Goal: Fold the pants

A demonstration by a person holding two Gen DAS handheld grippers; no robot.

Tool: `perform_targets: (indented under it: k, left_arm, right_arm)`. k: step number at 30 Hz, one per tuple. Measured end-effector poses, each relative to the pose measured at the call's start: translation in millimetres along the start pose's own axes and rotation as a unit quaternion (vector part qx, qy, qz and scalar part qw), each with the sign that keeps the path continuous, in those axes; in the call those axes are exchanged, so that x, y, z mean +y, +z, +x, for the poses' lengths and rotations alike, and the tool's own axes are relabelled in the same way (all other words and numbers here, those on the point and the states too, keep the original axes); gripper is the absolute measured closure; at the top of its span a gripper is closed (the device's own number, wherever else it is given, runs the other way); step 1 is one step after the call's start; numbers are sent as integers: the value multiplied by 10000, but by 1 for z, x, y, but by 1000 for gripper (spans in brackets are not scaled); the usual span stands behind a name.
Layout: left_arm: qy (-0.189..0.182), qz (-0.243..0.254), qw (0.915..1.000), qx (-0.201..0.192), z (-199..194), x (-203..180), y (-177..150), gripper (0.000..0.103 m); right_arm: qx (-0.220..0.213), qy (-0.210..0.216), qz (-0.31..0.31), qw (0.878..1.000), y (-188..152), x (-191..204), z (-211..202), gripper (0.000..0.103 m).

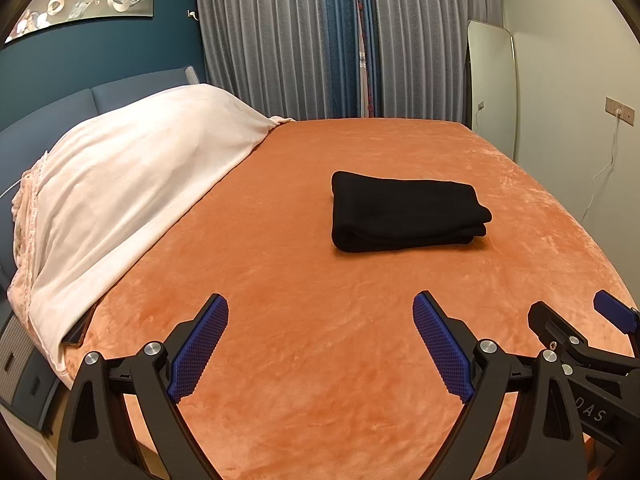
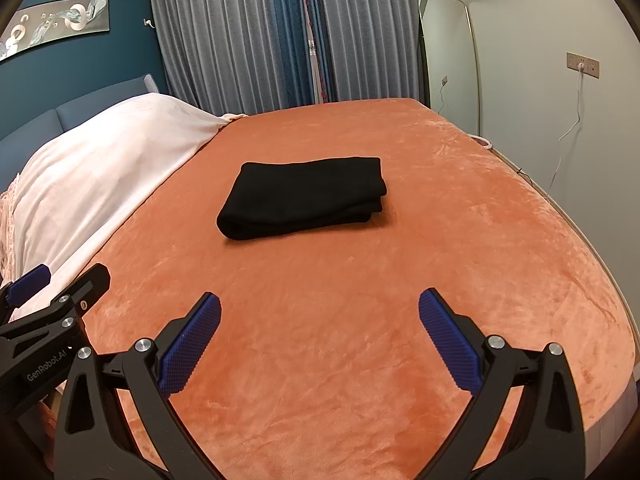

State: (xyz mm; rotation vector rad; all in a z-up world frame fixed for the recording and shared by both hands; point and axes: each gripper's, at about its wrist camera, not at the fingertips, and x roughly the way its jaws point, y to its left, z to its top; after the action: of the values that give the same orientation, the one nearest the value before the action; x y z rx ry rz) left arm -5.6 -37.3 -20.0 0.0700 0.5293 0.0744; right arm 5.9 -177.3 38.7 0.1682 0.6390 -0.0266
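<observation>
From where I'm driving, the black pants (image 1: 406,210) are folded into a neat thick rectangle, layers stacked, lying flat near the middle of the orange bed (image 1: 304,320), nothing touching them.

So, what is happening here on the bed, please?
A person holds a two-finger gripper in each hand over a bed with an orange blanket. The black pants lie on it already folded into a compact stack, and nothing touches them. The left gripper and the right gripper are both open and empty, hovering short of the pants. A white cover lies at the left.
</observation>
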Motion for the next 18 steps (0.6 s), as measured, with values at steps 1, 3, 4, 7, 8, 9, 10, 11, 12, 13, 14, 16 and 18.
perform_targets:
  k: [1, 3, 4, 7, 8, 9, 10, 11, 12, 13, 14, 16, 18]
  left_arm:
    - [3, -2, 10000, -1, 0, 0, 0, 12]
    - [7, 1, 10000, -5, -1, 0, -1, 12]
    - [-13, 7, 10000, -9, -1, 0, -1, 12]
    - [5, 32, 10000, -31, -2, 0, 0, 12]
    - [18, 36, 10000, -45, -2, 1, 0, 12]
    - [29, 39, 10000, -59, -3, 1, 1, 12]
    - [23, 38, 10000, -70, -4, 0, 1, 12]
    - [7, 38, 10000, -72, -5, 0, 1, 12]
    - [-9, 42, 10000, -70, -5, 0, 0, 12]
    - [-29, 47, 10000, -58, -5, 0, 0, 11]
    - [-39, 49, 10000, -55, -5, 0, 0, 11]
    - [-79, 56, 9999, -71, -6, 0, 0, 12]
    - [-75, 58, 9999, -79, -7, 1, 0, 11]
  right_arm:
    - [-3, -1, 1, 10000, 0, 0, 0, 6]
    - [-3, 3, 0, 10000, 0, 0, 0, 6]
    - [0, -6, 3, 10000, 0, 1, 0, 6]
    - [-2, -9, 7, 10000, 0, 1, 0, 6]
    - [-3, 0, 6, 10000, 0, 1, 0, 6]
    - [-8, -2, 5, 10000, 0, 1, -1, 6]
    - [-4, -6, 4, 10000, 0, 1, 0, 6]
    - [-5, -7, -3, 10000, 0, 1, 0, 6]
    - [0, -7, -4, 10000, 0, 1, 0, 6]
    - [-1, -5, -3, 10000, -1, 1, 0, 6]
    - [0, 3, -6, 10000, -1, 1, 0, 6]
    - [-3, -5, -9, 10000, -1, 2, 0, 6]
    - [-5, 5, -10, 10000, -2, 2, 0, 6]
